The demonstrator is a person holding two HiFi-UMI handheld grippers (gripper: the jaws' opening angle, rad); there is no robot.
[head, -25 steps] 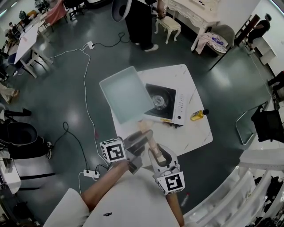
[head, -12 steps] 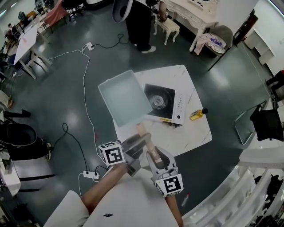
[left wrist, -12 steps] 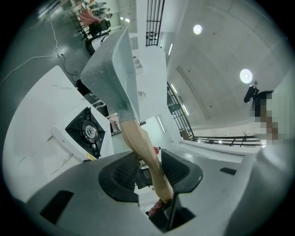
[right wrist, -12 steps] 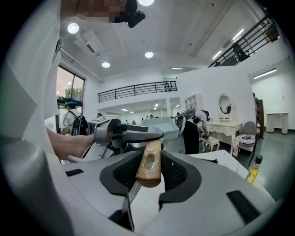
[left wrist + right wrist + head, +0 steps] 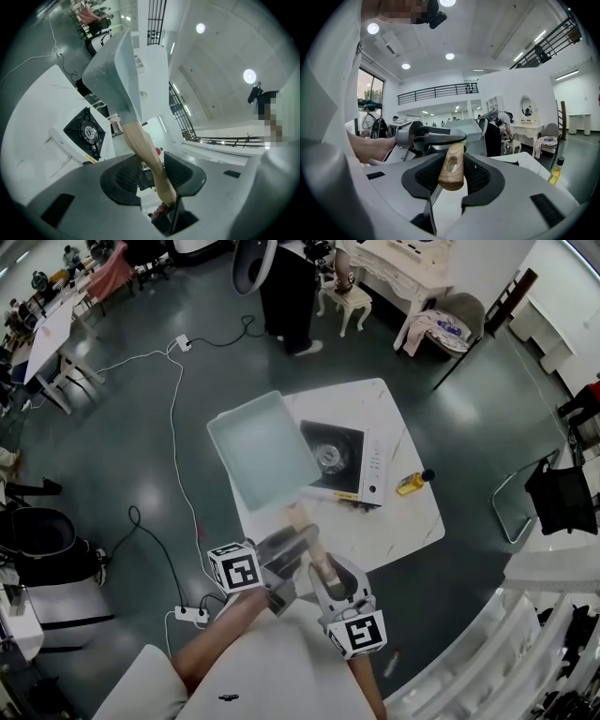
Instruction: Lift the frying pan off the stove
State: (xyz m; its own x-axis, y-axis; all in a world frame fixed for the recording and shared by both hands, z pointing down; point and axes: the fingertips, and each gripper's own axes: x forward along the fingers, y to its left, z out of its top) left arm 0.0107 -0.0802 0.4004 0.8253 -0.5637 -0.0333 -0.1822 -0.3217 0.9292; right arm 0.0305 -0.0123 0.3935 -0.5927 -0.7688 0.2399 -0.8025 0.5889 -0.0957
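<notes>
Left gripper [image 5: 152,173] and right gripper [image 5: 451,176] both clenched on wooden handle [image 5: 300,521], in tandem; likely to steady frying pan [image 5: 261,448] raised clear of stove [image 5: 339,457].

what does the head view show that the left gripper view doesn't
Only the head view: the left gripper and right gripper seen together from above, one behind the other along the handle. Only the left gripper view: ceiling lights and its pads pressed on that handle. Both: the pan held clear of the stove on the white table.
</notes>
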